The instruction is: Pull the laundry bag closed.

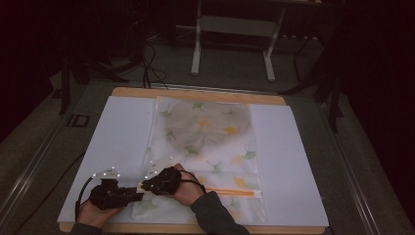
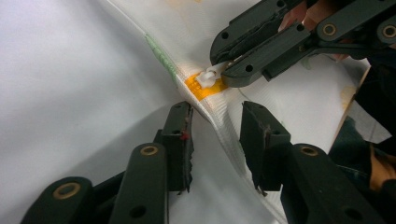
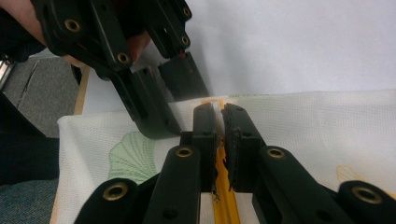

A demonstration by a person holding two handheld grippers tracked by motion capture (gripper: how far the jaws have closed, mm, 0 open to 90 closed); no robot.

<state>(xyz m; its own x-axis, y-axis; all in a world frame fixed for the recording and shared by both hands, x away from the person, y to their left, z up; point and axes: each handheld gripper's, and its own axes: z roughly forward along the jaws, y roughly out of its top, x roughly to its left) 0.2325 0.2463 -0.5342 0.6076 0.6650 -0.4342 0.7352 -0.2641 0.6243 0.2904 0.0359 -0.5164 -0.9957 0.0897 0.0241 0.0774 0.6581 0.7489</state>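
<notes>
A wooden-edged table [image 1: 195,93] stands in a dim room, covered by a large white sheet [image 1: 117,137] that leaves only a strip of wood showing at the far and near edges. On the middle of that sheet lies a translucent white zip pouch printed with green and yellow ginkgo leaves [image 1: 210,137], its length running away from the person, with something greyish and rounded showing through its far half.

Across the pouch's near end runs an orange zipper strip [image 1: 235,192]. At the left end of that strip, in the left gripper view, sits a small white plastic zipper slider [image 2: 206,77].

Both of the person's hands come in at the near edge, close together by the pouch's near-left corner. The right gripper [image 2: 223,70] has its black jaws drawn nearly together; in the left gripper view their tips pinch the white slider, and in the right gripper view [image 3: 219,109] the jaws stand almost touching over the orange strip.

The left gripper [image 2: 215,121] lies just left of it, pointing right along the table. Its jaws are spread apart, one on each side of the raised fabric edge of the pouch, just short of the slider, and not clamped on the cloth. From above, the left gripper [image 1: 122,193] meets the pouch's left edge.
</notes>
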